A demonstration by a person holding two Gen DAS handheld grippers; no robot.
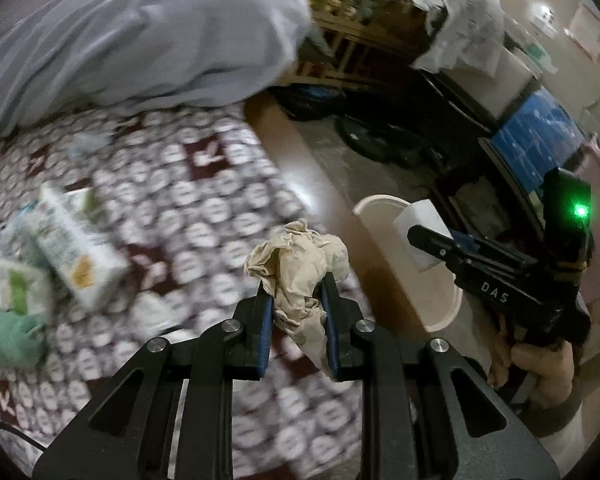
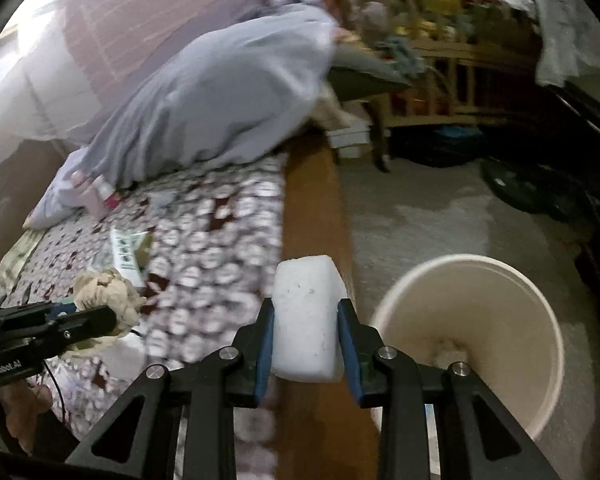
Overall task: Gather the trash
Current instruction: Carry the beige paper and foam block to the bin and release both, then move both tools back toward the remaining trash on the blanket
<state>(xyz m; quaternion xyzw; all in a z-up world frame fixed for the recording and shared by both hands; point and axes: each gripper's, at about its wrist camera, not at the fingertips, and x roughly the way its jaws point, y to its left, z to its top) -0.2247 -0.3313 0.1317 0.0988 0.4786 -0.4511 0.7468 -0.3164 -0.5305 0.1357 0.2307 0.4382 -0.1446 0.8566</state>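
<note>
From the left wrist camera, the left gripper (image 1: 298, 294) is clamped on a crumpled ball of beige-brown paper (image 1: 300, 268), its blue-lined fingers (image 1: 265, 320) pressing the wad from both sides over the edge of a bed. The bed carries a maroon bedspread patterned with white ovals (image 1: 188, 200), blurred here. On it, to the left, lie a white rectangular carton with green and yellow print (image 1: 78, 244), some greenish-white packets (image 1: 16, 284) and what looks like a wad of green cloth (image 1: 8, 338), though the blur makes that last one uncertain. A large pale blue-grey pillow (image 1: 148, 36) fills the upper left. To the right, the right gripper (image 1: 424, 238) holds a white foam-like block (image 1: 414, 236) above a round cream plastic bin (image 1: 432, 280) standing on the floor beside the bed's brown wooden side rail (image 1: 276, 128). A hand (image 1: 540, 372) grips the black handle, where a green light glows.

From the right wrist camera, the right gripper (image 2: 306, 320) is closed on the white block (image 2: 306, 316), its blue pads flat against the block's two sides, above the wooden rail (image 2: 312, 208). The cream bin (image 2: 480, 320) stands just to the right on the grey floor (image 2: 412, 216), with some pale crumpled scrap at its bottom. At the left edge the left gripper (image 2: 112, 316) holds the beige paper ball (image 2: 104, 292) over the bedspread (image 2: 220, 216), near the printed carton (image 2: 128, 252). The blue-grey pillow (image 2: 220, 104) lies beyond.
</note>
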